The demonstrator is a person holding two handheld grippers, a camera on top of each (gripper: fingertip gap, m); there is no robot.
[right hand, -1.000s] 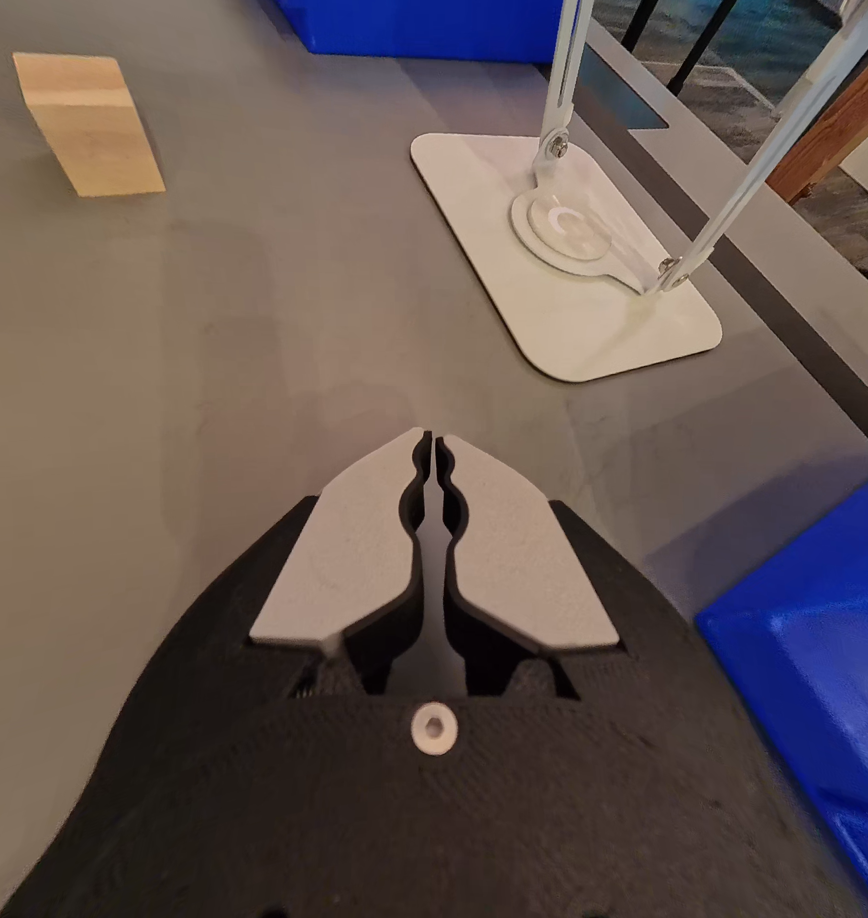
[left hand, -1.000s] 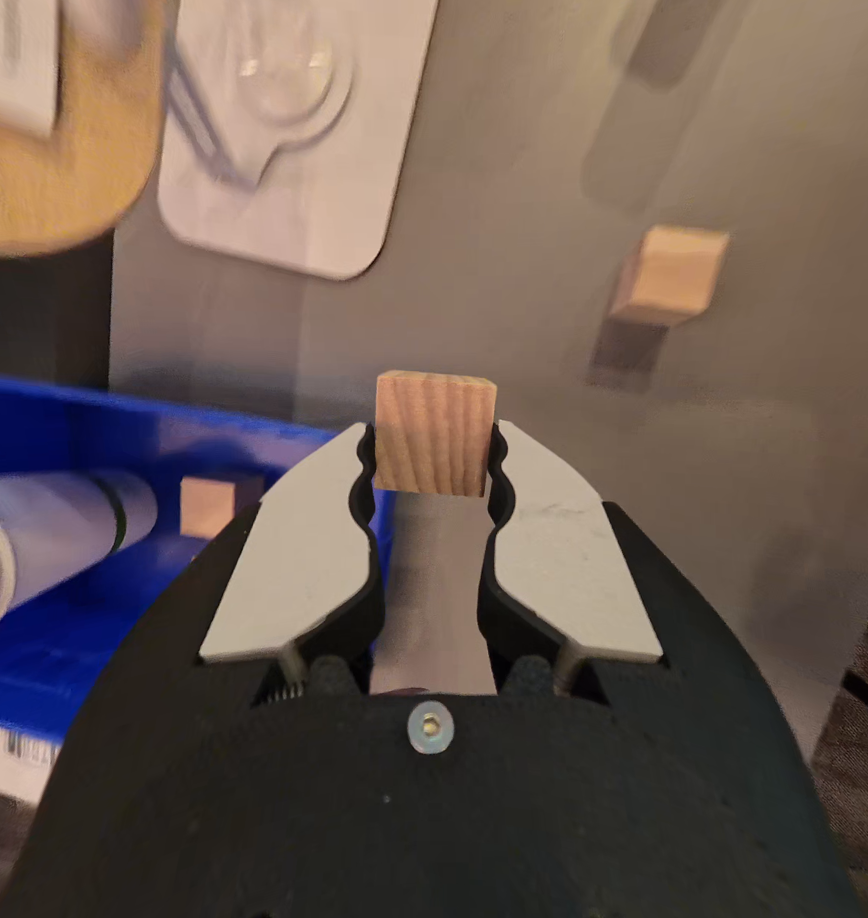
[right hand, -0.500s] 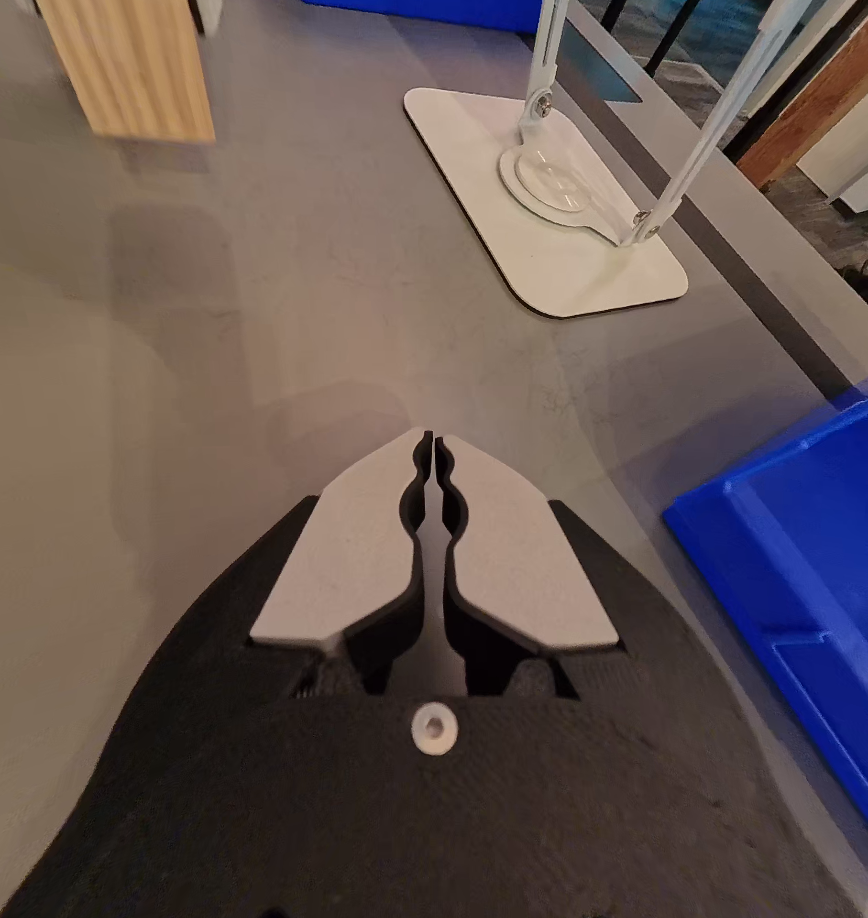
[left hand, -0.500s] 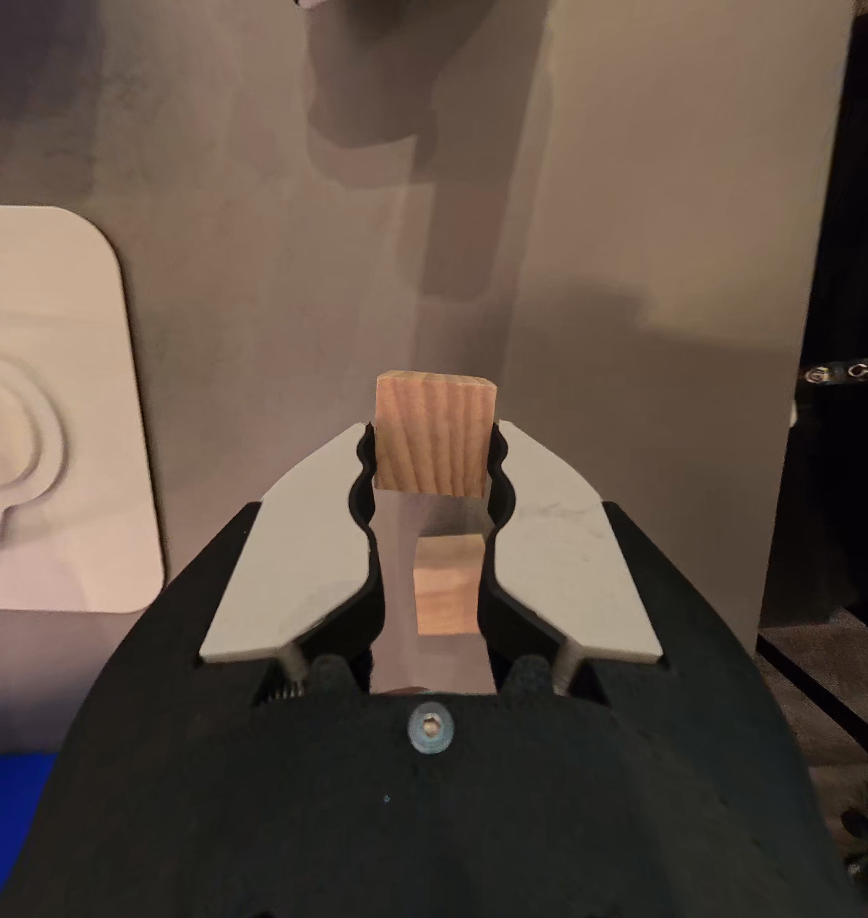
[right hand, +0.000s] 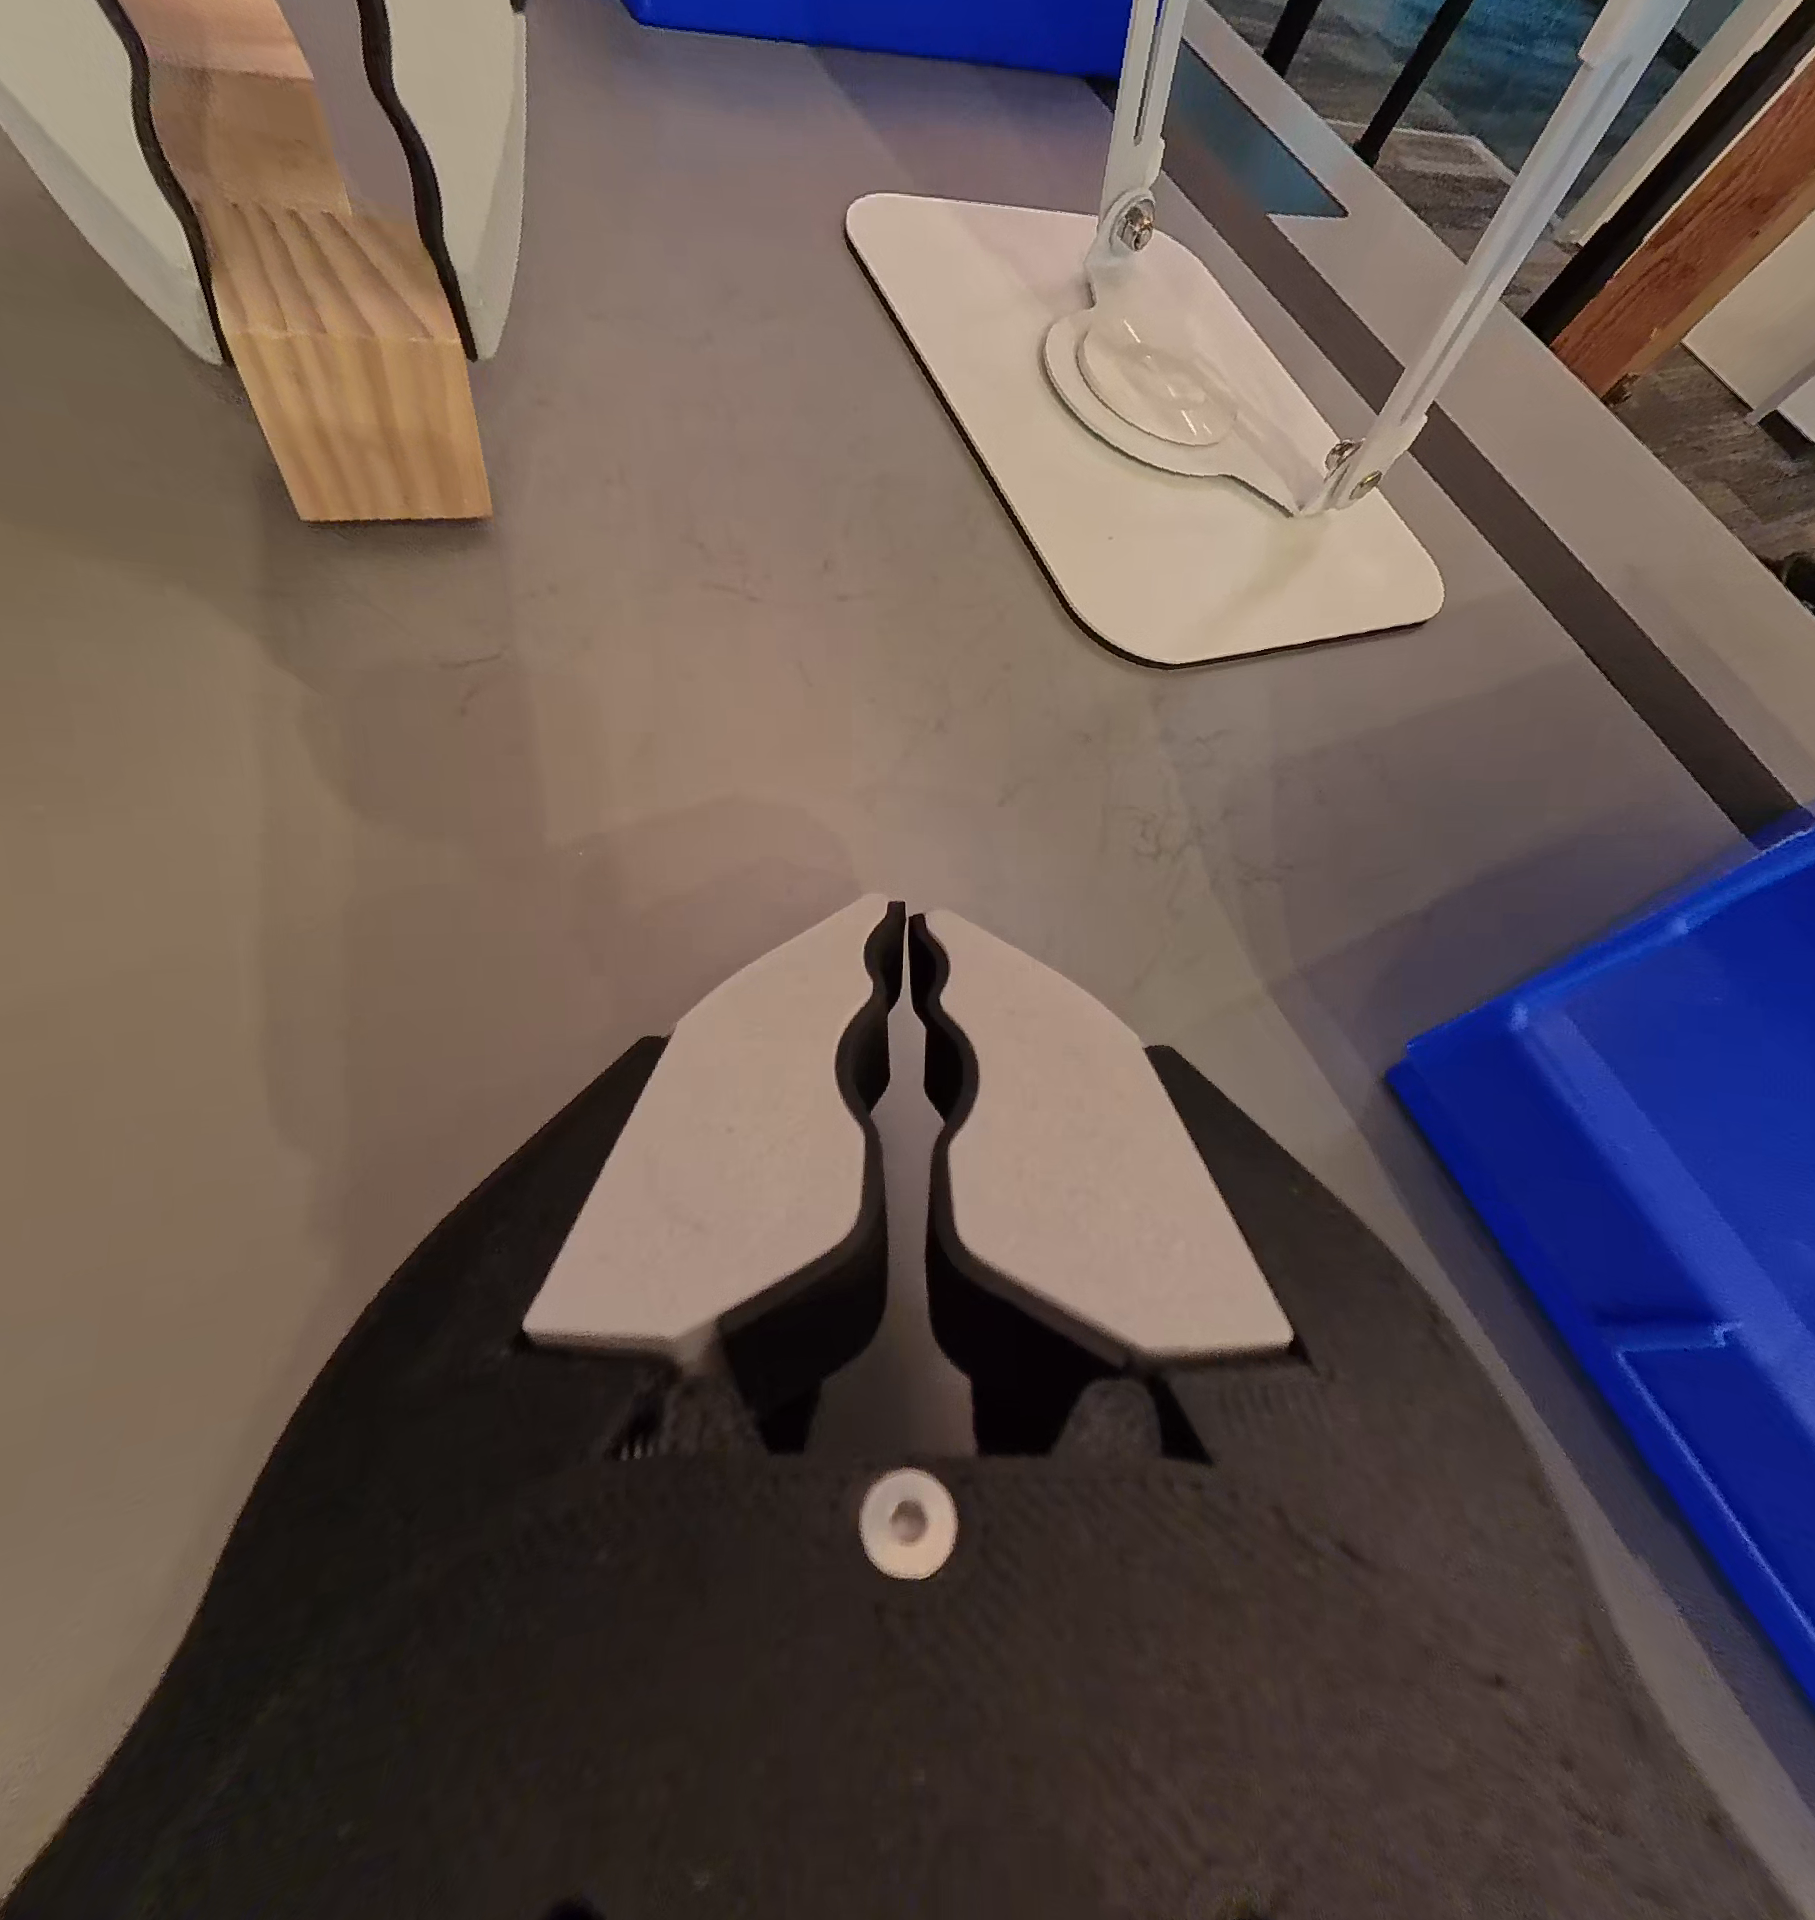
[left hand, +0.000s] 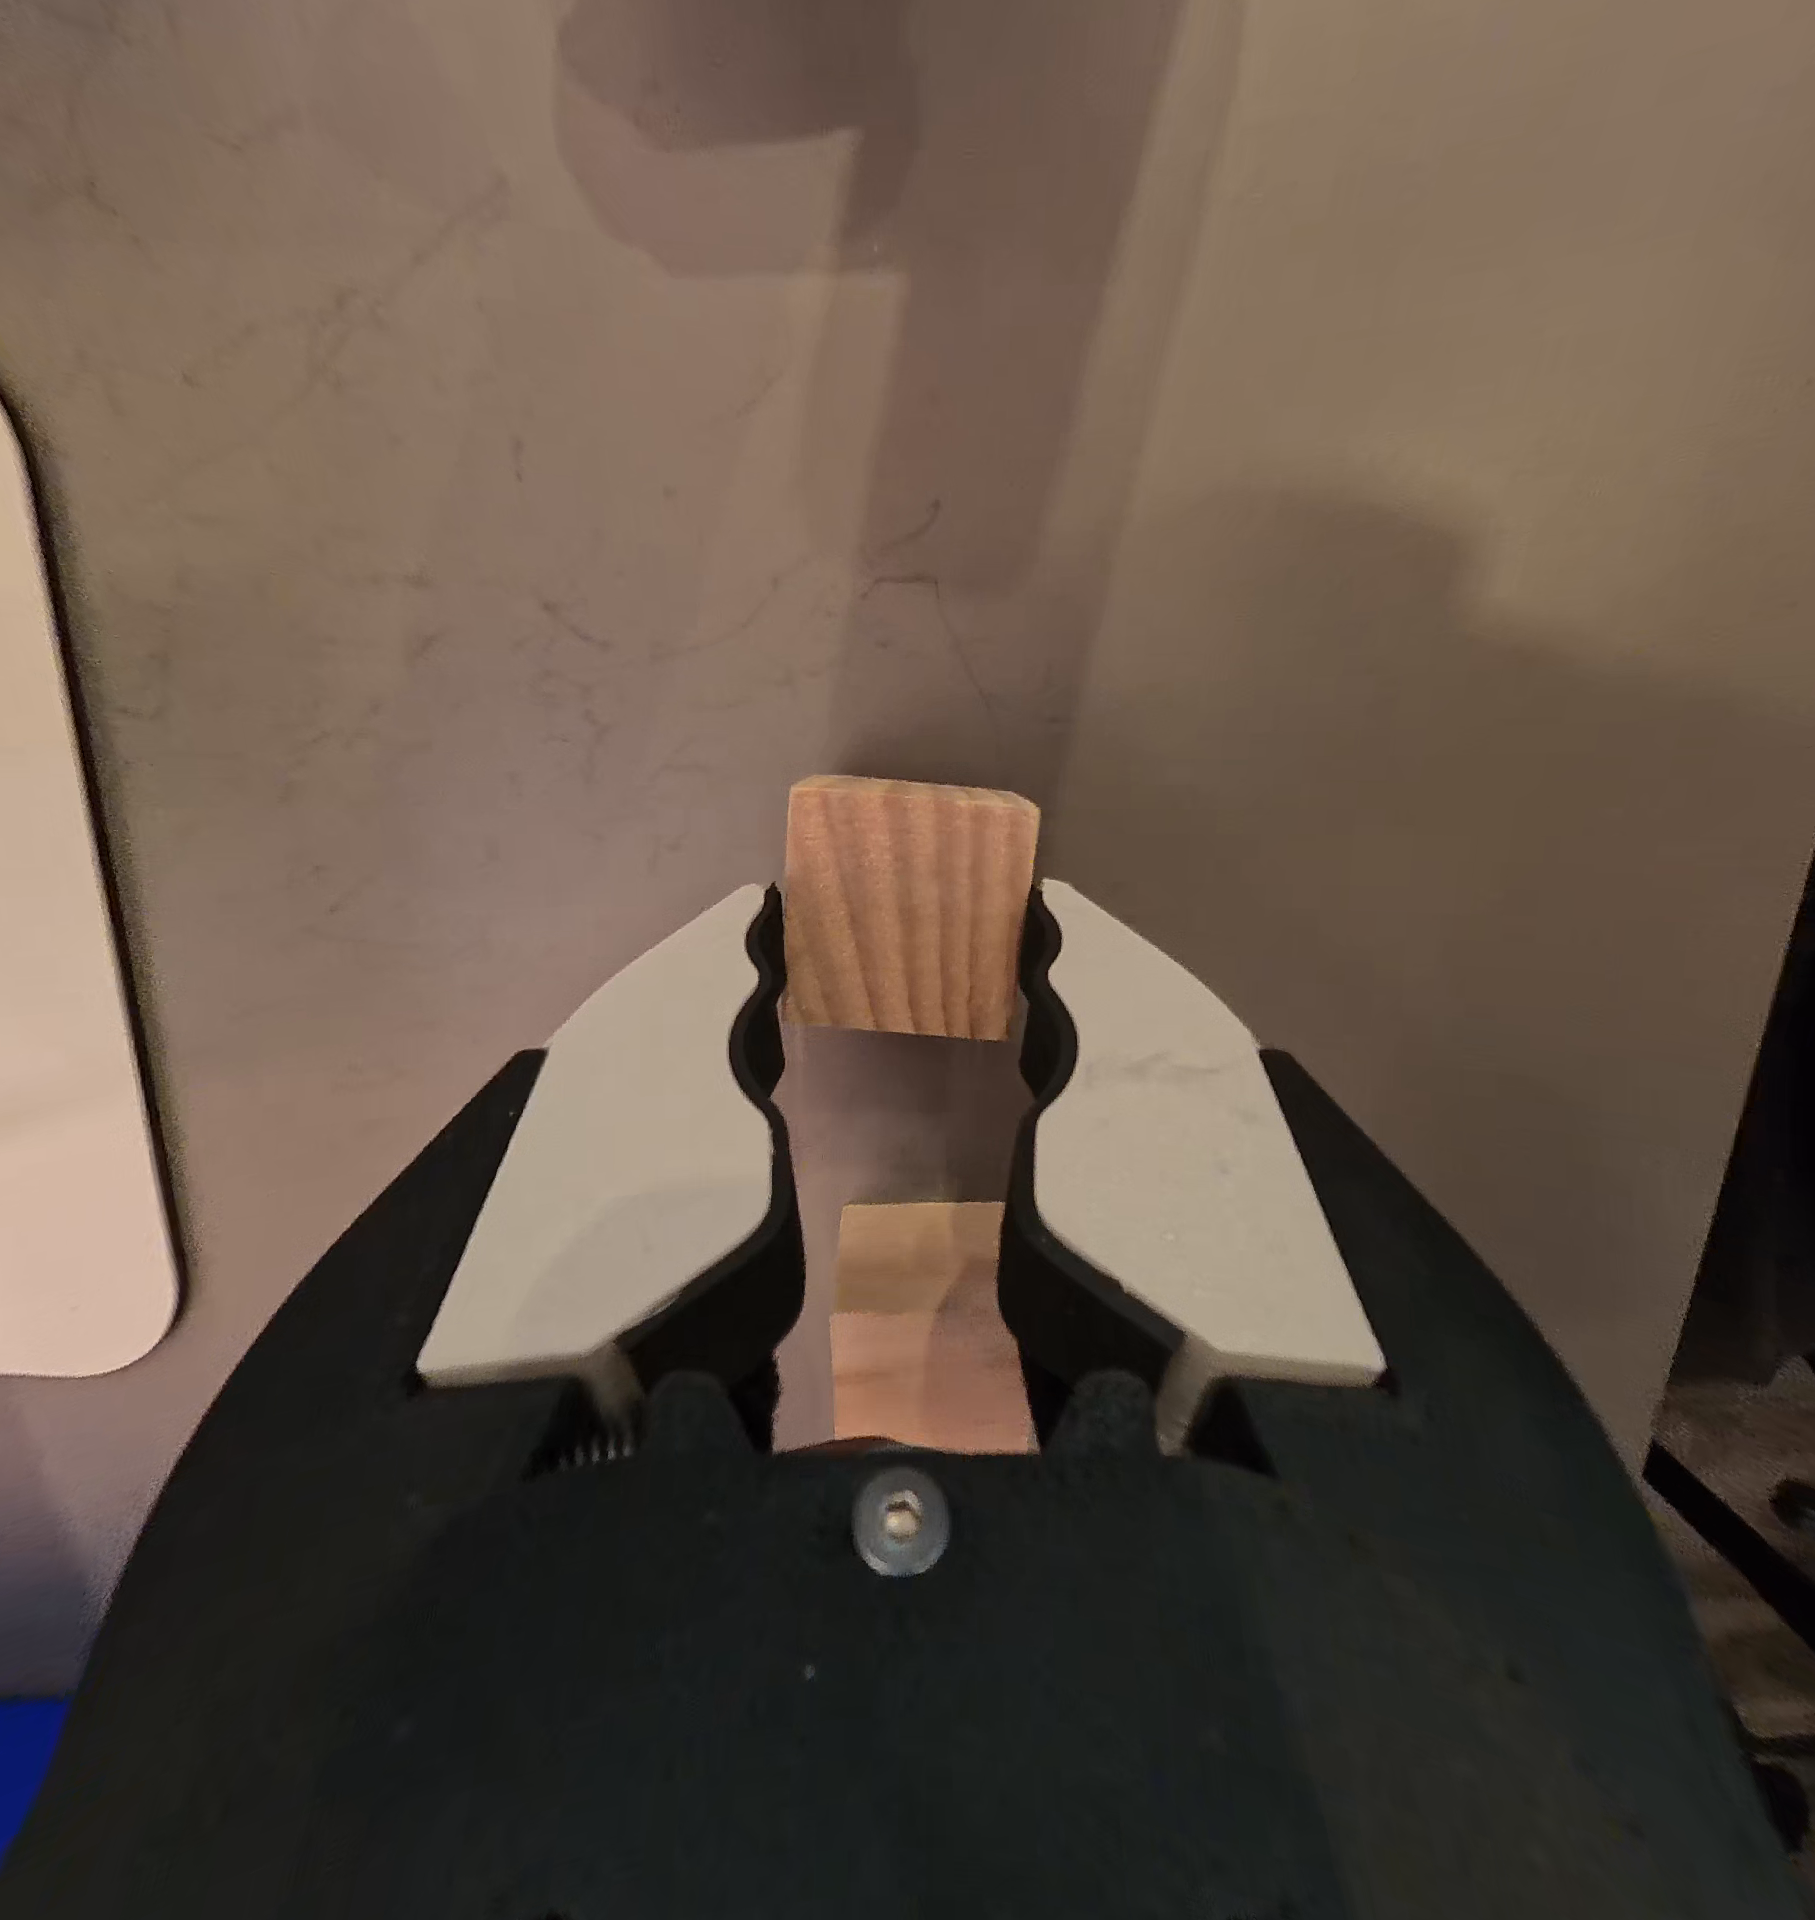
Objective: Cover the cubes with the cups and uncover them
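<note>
The left gripper (left hand: 908,971) pinches a pale wooden cube with striped end grain (left hand: 911,923) between its grey, wavy-edged fingertips, and the right wrist view shows that cube (right hand: 363,395) set down on, or just above, the grey table top (right hand: 674,644); whether its underside fully touches I cannot tell. A second pale wooden block (left hand: 924,1340) shows in the gap behind the held one, low between the fingers, and only part of it is visible. The right gripper (right hand: 901,920) hovers over bare table with its fingers drawn together on nothing, only a thin slit between the tips. The step in hand looks like laying the cubes out on the table, ahead of any covering. The next move probably calls for the left fingers to spread and lift straight off so the cube stands free, well apart from the white flat lamp base with thin metal arms (right hand: 1173,520). No cup shows in either view, so where the cups wait is unknown. The blue plastic bin (right hand: 1692,1195) at the right is cut off by the frame edge, and its contents are out of sight.
</note>
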